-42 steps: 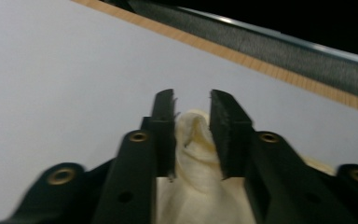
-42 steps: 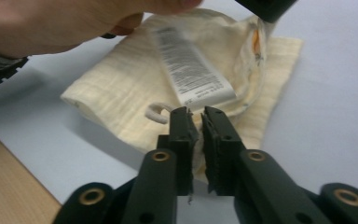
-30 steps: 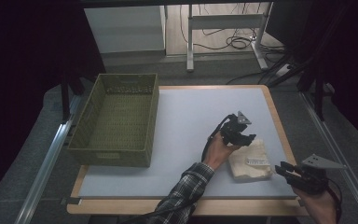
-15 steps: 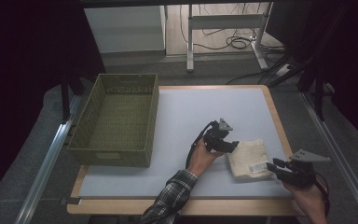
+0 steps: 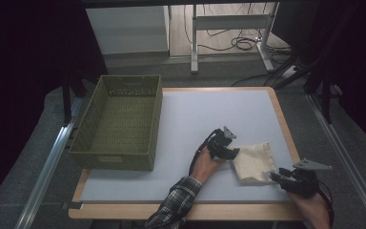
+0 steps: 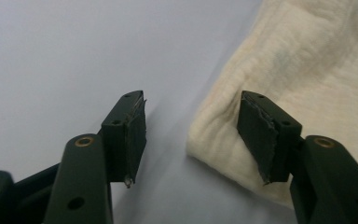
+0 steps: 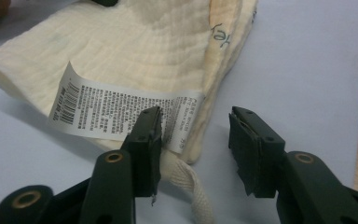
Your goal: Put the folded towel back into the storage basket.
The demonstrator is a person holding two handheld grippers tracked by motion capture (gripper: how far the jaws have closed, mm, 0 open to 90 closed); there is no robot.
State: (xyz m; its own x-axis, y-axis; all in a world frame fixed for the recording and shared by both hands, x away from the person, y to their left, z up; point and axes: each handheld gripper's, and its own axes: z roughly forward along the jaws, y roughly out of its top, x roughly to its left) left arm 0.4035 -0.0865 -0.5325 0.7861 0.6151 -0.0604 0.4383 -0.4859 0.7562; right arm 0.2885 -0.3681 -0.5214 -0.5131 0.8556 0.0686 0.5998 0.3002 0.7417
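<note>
A folded cream cloth (image 5: 253,162) lies flat on the white table top, near the front right. A white care label (image 7: 121,109) and a cord loop (image 7: 193,189) stick out at its near corner. My left gripper (image 5: 228,151) is low at the cloth's left edge. Its jaws have just been closing a little but are open, and a corner of the cloth (image 6: 307,70) lies between them, untouched by the pads. My right gripper (image 7: 193,116) is at the labelled corner. Its jaws have just been opening and stand apart, with the left one over the label.
An empty green woven basket (image 5: 119,124) stands on the left side of the table. The table's wooden border (image 5: 286,124) runs close along the cloth's right. Desk legs and cables (image 5: 240,43) are on the floor beyond the far edge.
Both hands have come down toward the table. The left gripper moved from above the cloth to its left edge. The right gripper's jaws have spread at the labelled corner.
</note>
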